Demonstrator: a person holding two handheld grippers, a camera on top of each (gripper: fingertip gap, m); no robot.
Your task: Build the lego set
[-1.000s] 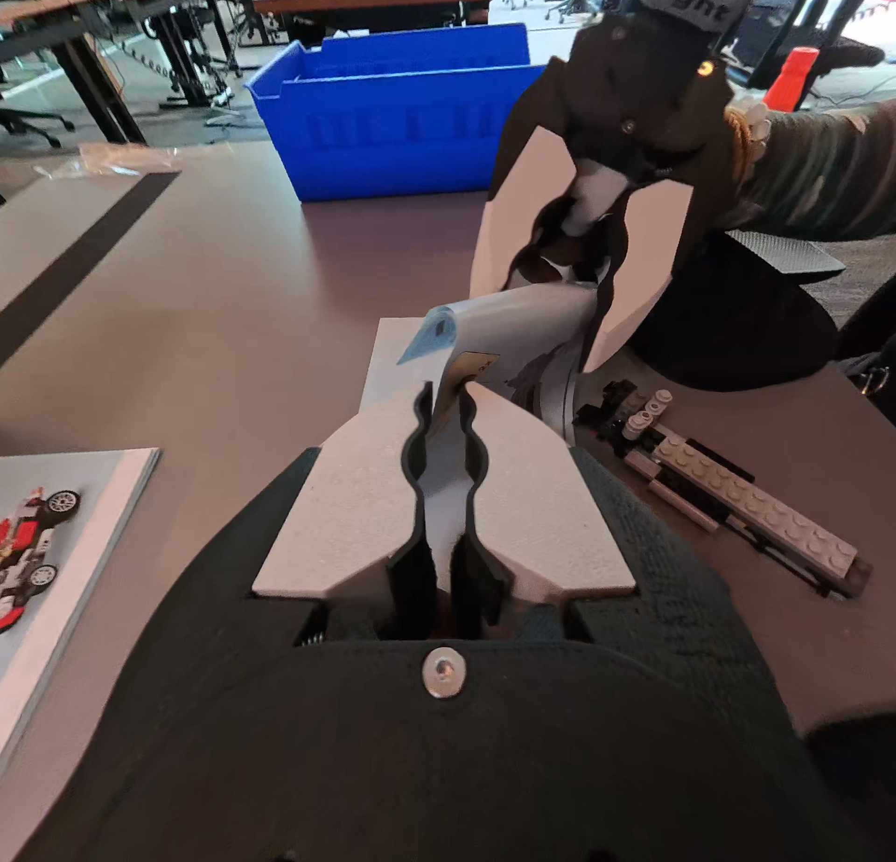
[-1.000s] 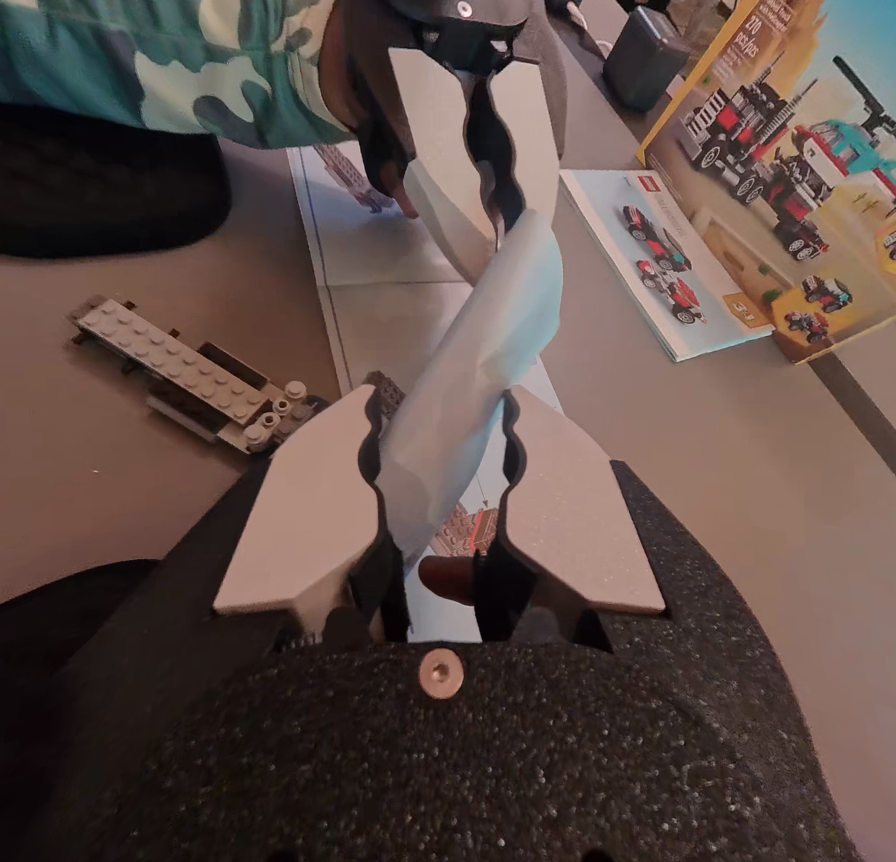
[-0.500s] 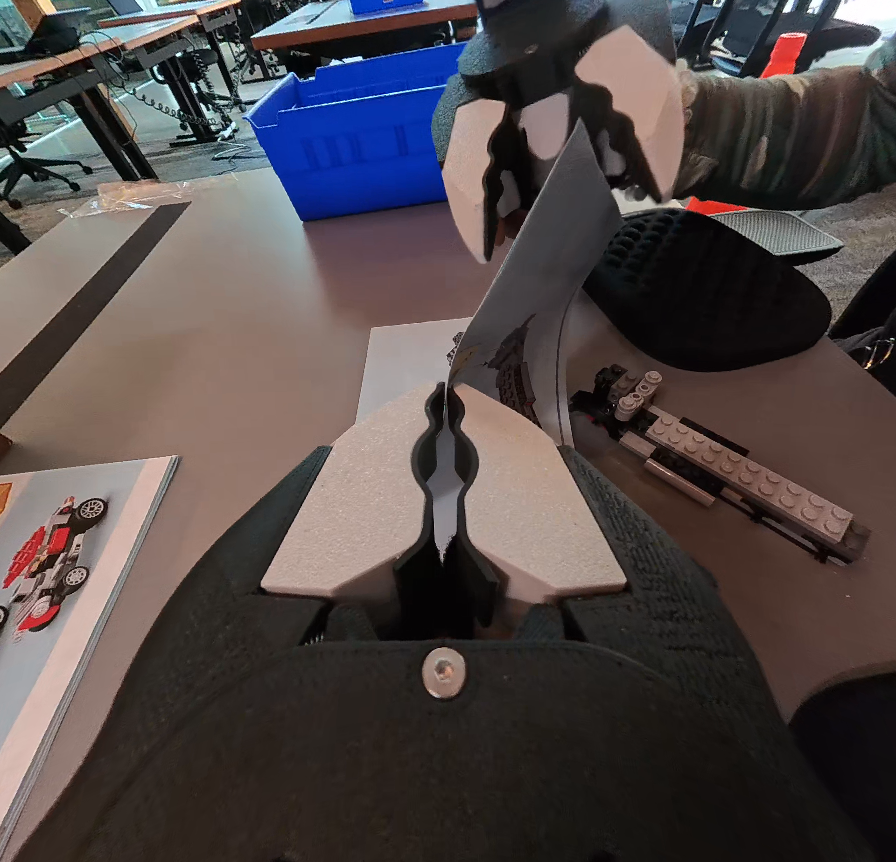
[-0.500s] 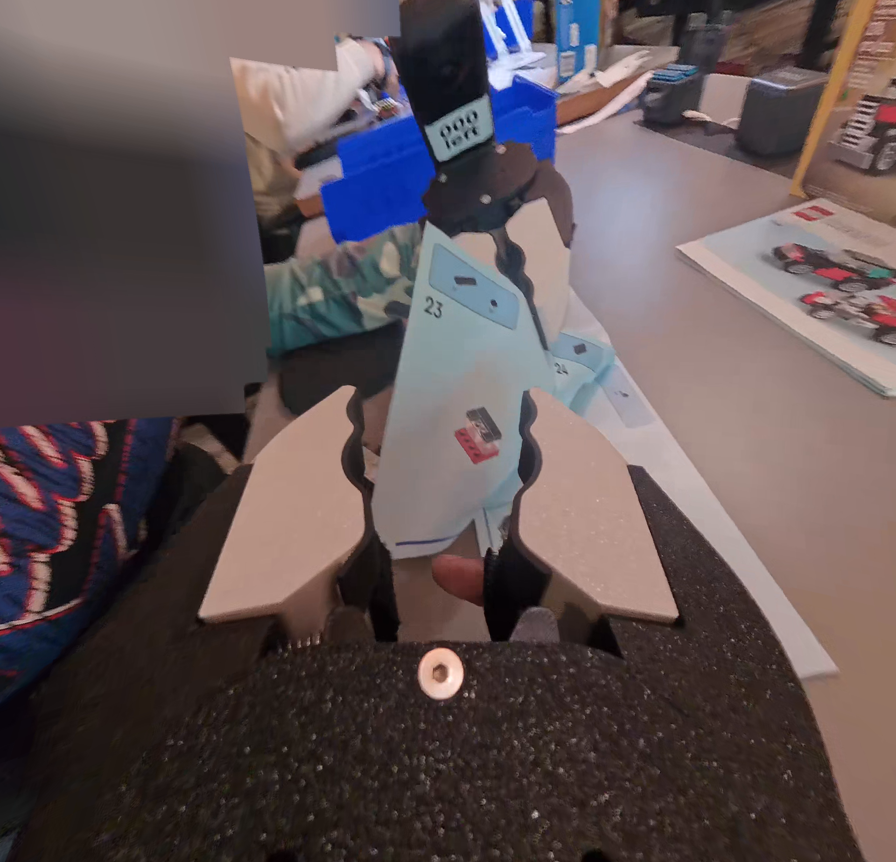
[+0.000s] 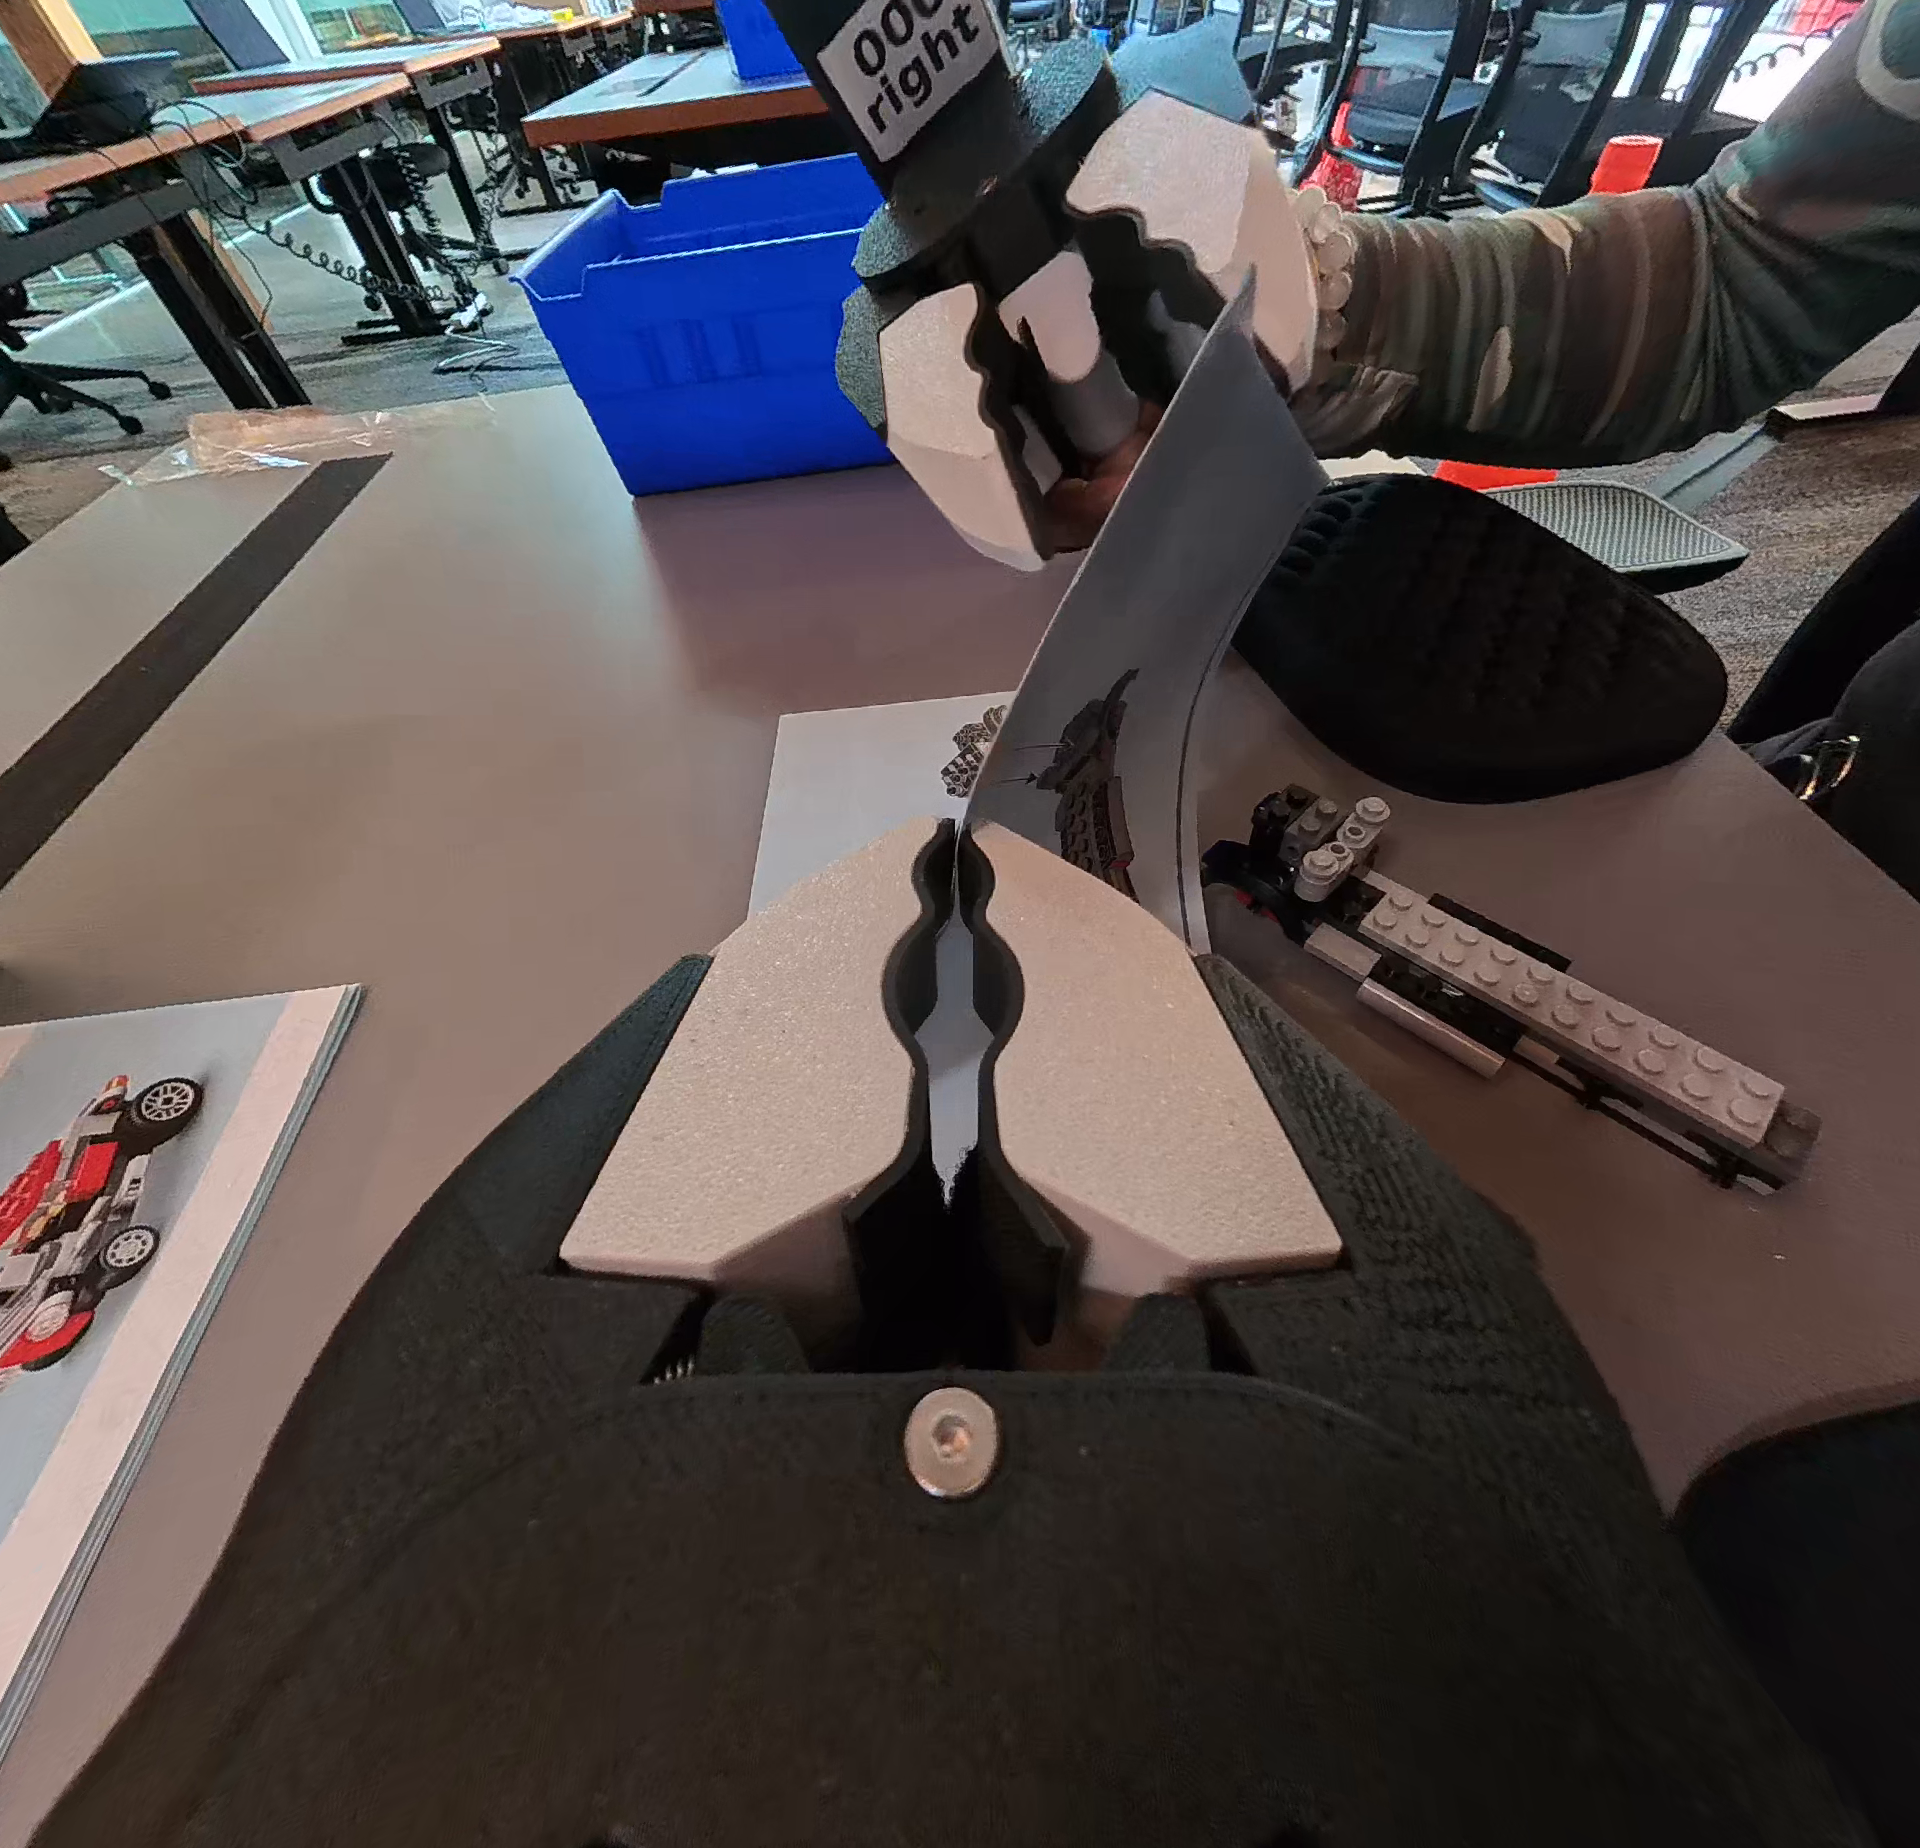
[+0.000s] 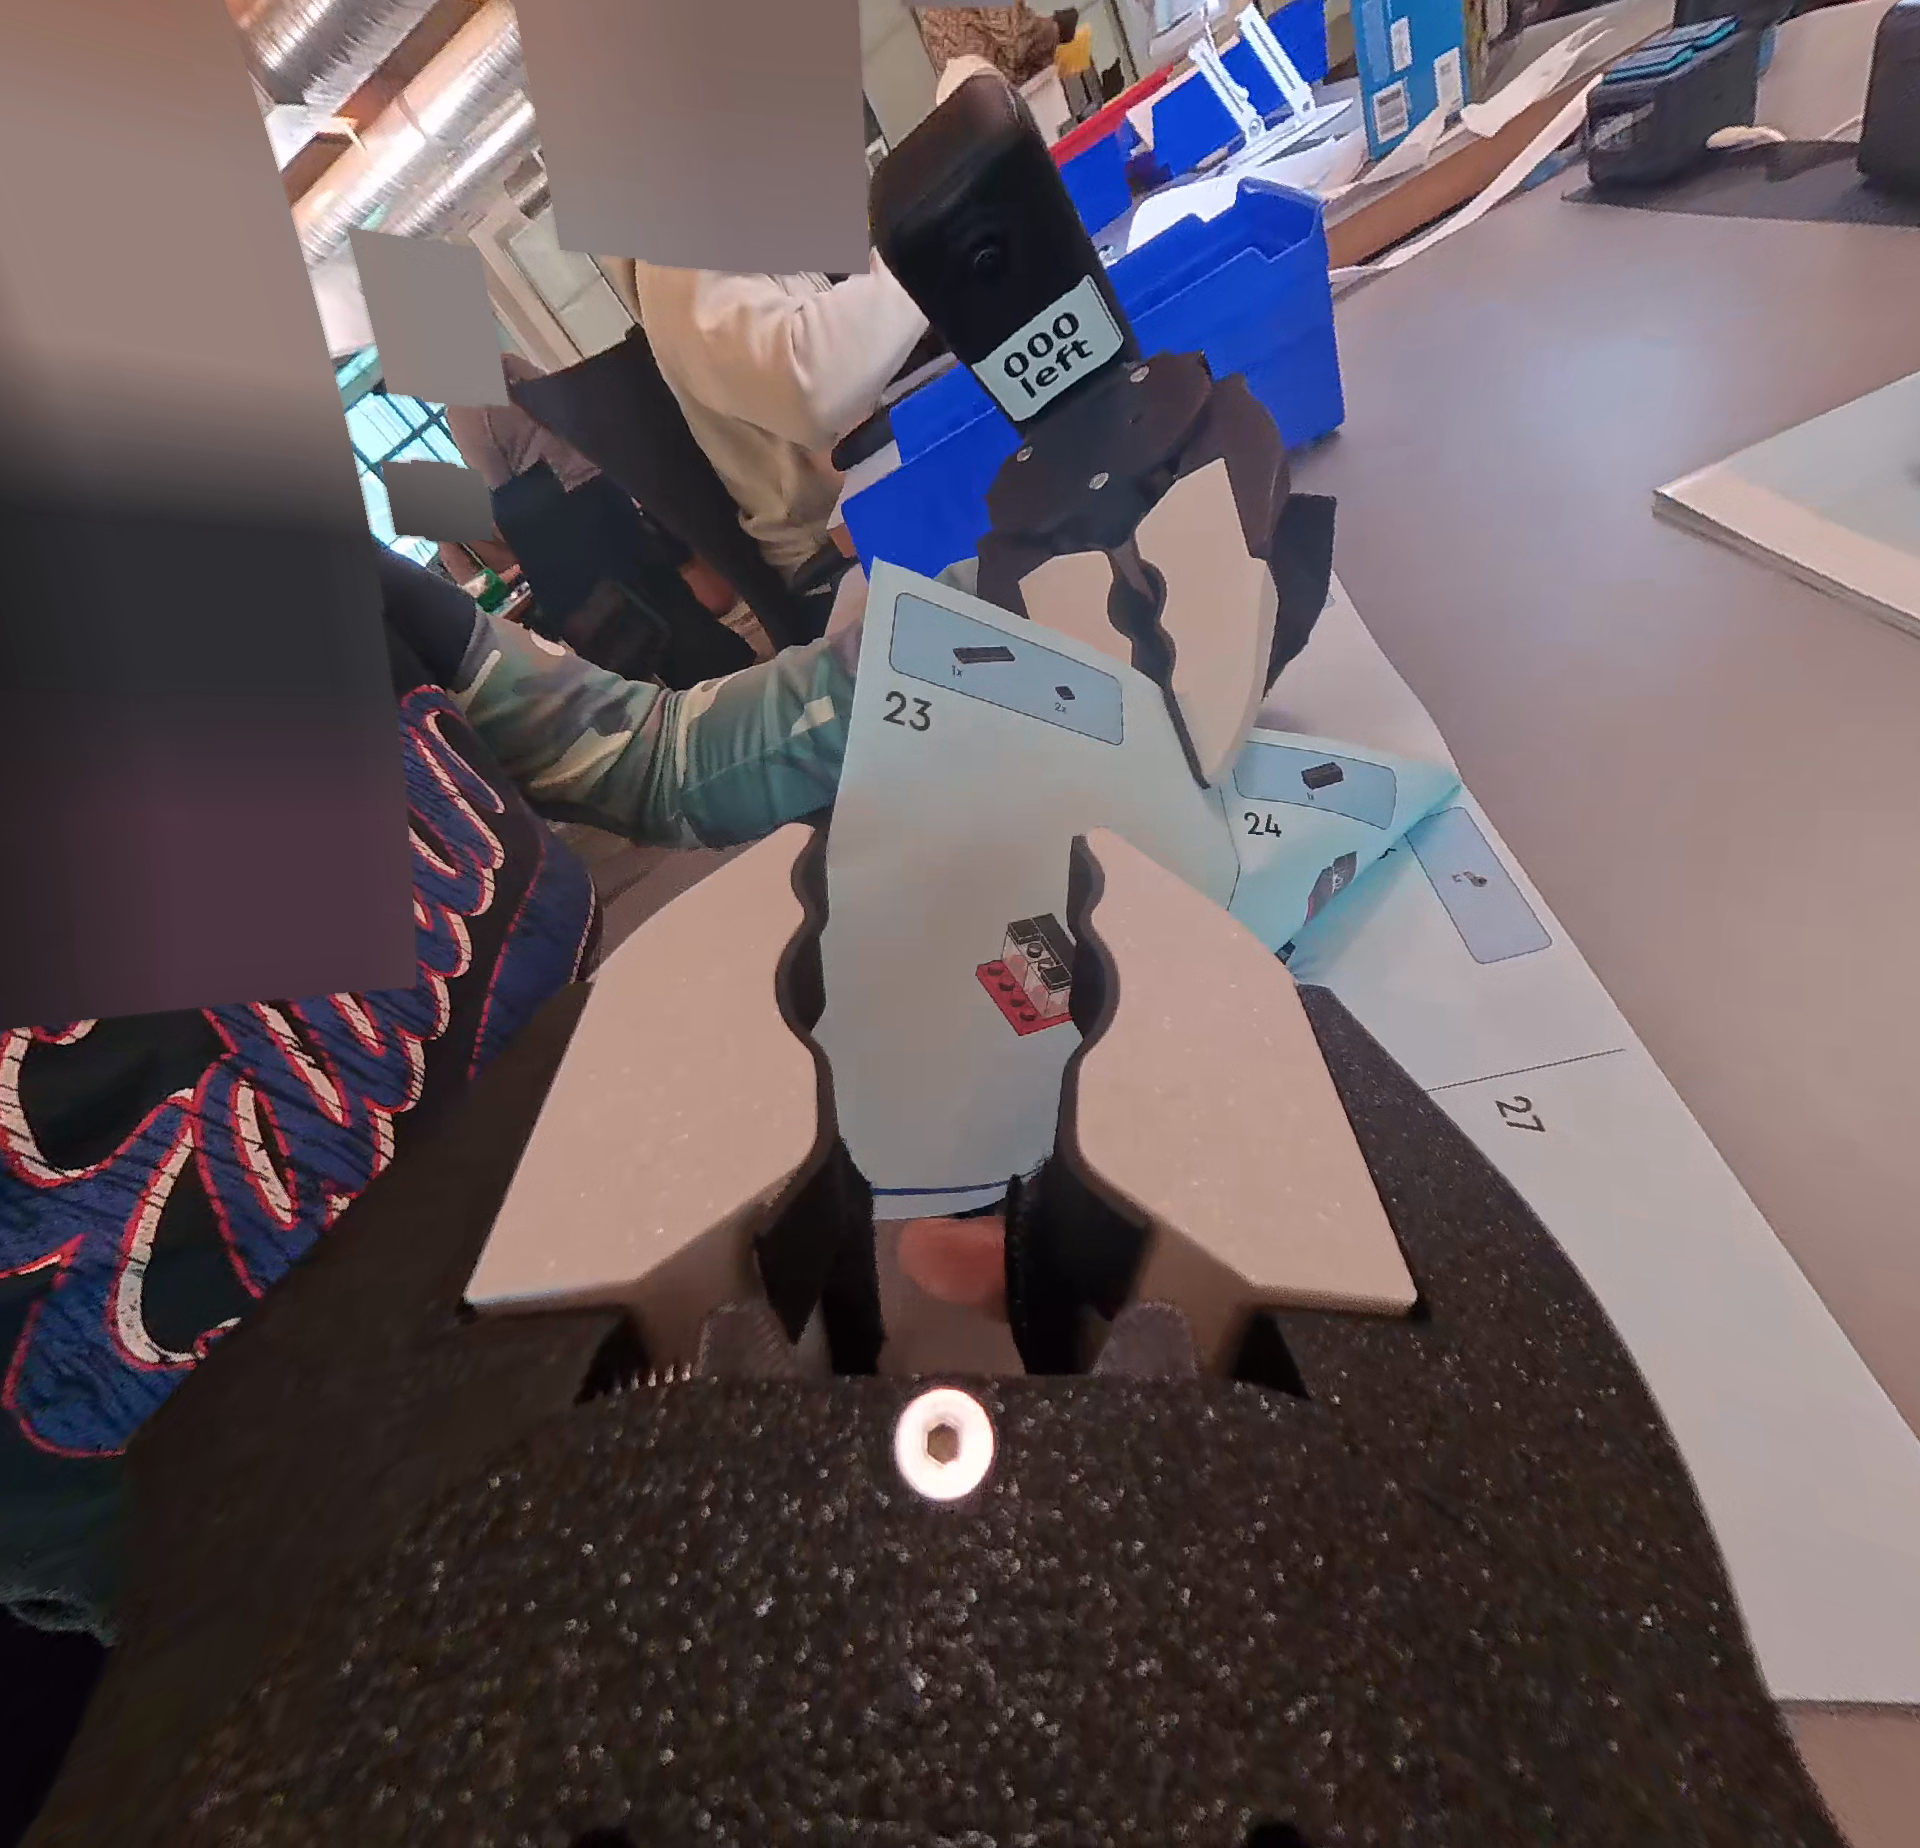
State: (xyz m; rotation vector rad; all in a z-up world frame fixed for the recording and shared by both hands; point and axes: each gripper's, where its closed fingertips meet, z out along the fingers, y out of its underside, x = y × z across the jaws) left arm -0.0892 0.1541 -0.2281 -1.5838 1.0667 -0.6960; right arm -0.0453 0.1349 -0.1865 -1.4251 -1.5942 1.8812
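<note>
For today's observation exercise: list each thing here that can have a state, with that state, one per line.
Left gripper: shut on the page.
Right gripper: open, page between its fingers.
Page: lifted, curved, mid-turn.
Manual: open, flat on the table.
Lego build: partly built, lying flat.
Second booklet: closed.
Blue bin: upright, contents hidden.

Each claw (image 5: 954, 842) has pale grey fingers (image 5: 769, 1060) with wavy black inner pads, set in a grainy black housing with one silver screw (image 5: 951, 1440). The person's sleeve (image 5: 1621, 312) is camouflage-patterned.
</note>
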